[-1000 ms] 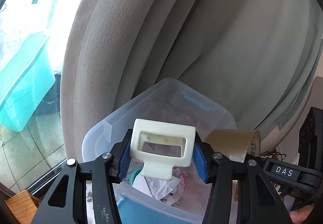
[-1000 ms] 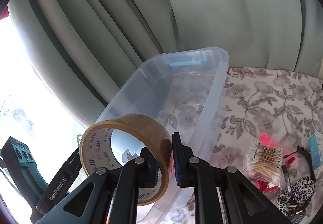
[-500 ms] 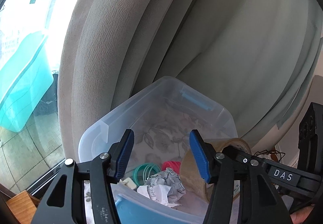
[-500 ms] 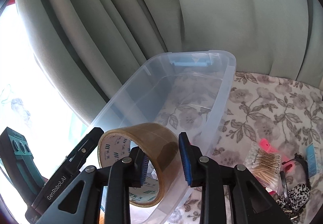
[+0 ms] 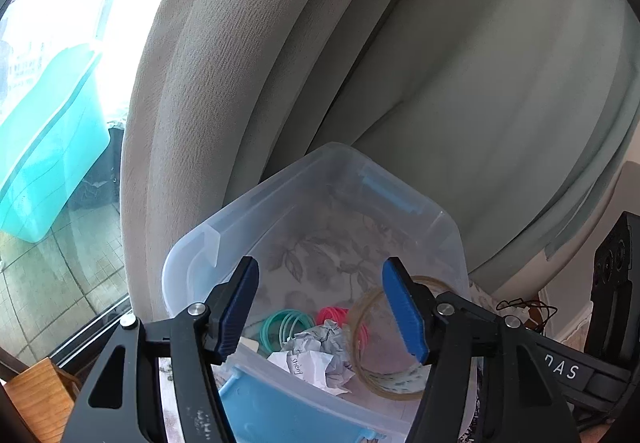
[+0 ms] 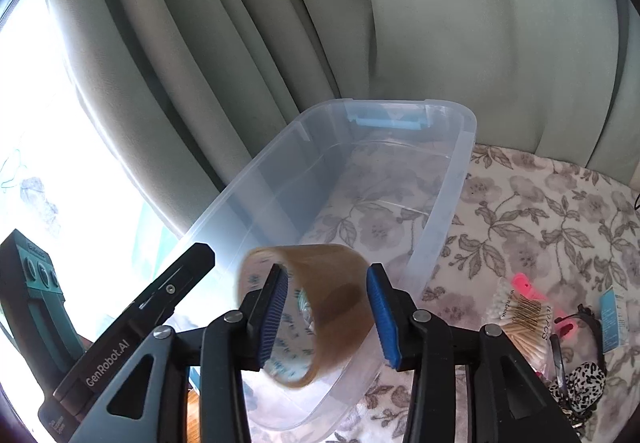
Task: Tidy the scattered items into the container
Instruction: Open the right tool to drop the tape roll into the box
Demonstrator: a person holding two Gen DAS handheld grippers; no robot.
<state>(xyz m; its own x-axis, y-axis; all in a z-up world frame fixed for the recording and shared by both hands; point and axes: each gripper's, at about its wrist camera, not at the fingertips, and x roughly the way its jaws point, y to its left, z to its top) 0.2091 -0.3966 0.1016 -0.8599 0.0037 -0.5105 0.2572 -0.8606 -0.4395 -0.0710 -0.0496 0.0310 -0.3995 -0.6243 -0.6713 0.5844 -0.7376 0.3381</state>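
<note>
The clear plastic container (image 5: 448,231) sat on the floral tabletop (image 6: 540,211) against the curtain (image 5: 460,63), holding teal bands (image 5: 286,325), pink bands (image 5: 334,313), crumpled paper (image 5: 320,353) and the brown tape roll (image 6: 336,299). The right tool (image 6: 332,315) was opening, its pads clear of the blurred roll between them. The left tool (image 5: 324,309) was opening, empty. Cotton swabs (image 6: 522,317) lay outside

Two close wrist views angled down, both sharing the clear bin (image 5: 448,227) (image 6: 452,179)

Tape roll (image 6: 320,307) motion-blurred; container (image 5: 304,415) near end cut off by frame edge
</note>
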